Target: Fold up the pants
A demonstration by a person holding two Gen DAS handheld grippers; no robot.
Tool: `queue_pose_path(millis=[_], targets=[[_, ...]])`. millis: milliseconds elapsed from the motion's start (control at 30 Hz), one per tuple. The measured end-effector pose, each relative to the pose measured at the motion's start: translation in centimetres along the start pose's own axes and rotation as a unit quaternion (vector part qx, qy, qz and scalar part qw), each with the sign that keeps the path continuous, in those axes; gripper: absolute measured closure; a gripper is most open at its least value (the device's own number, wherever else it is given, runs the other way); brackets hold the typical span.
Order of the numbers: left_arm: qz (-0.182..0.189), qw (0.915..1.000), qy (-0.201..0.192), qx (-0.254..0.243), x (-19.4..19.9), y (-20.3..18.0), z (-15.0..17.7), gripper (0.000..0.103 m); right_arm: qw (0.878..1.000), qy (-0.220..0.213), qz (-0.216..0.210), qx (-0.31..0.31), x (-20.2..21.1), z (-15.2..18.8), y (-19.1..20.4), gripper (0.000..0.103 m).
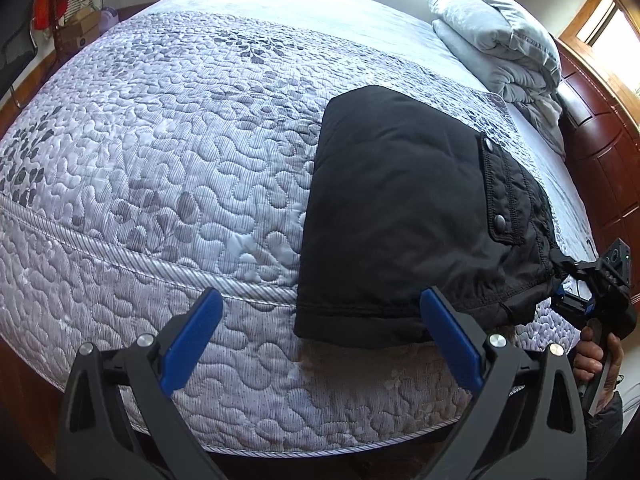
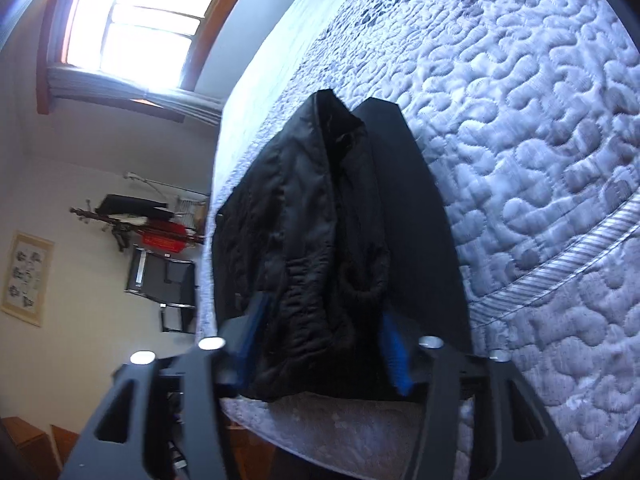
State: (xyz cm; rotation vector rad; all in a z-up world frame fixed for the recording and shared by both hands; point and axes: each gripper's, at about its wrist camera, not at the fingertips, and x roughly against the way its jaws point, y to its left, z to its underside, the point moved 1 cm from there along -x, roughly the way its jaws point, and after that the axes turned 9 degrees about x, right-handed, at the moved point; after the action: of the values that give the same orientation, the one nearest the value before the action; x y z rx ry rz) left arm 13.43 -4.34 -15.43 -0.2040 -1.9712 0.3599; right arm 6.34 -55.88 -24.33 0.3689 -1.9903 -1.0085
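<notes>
One folded pants point(image 1: 404, 216) bundle, right tongs point(image 2: 324, 340) straddling waistband

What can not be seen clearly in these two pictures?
- Right gripper fingers: right wrist view, blurred and partly behind the black pants; grip unclear.
- Pants legs: left wrist view, folded under the top layer.
- Person's hand: cut off by the right edge.
</notes>
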Motion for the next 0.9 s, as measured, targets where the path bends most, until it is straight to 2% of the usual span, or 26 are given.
queue_pose_path(millis=[67,367,600,767,900], targets=[[0.000,1.0000,-0.002,-0.004,0.2,-0.2,0.0,0.004,1.000,-0.005,-0.005,0.002,0.2,0.2,0.3,0.064],[0.008,0.9997,-0.019,-0.015,1.7,-1.5,-0.1,0.004,0.999,-0.014,-0.030,0.023,2.9,0.0,0.8,0.067],[0.018,0.9984,-0.045,-0.030,3.5,-2.9,-0.4,0.003,1.000,-0.001,-0.005,0.002,2.2,0.7,-0.6,0.067],[0.013,0.9975,-0.054,-0.043,4.0,-3.6,-0.3,0.003,1.000,0.004,0.000,-0.013,1.6,1.5,-2.7,0.067],[0.005,0.9974,-0.052,-0.049,3.8,-3.7,-0.2,0.003,1.000,0.008,0.013,-0.004,1.1,1.6,-2.4,0.066]])
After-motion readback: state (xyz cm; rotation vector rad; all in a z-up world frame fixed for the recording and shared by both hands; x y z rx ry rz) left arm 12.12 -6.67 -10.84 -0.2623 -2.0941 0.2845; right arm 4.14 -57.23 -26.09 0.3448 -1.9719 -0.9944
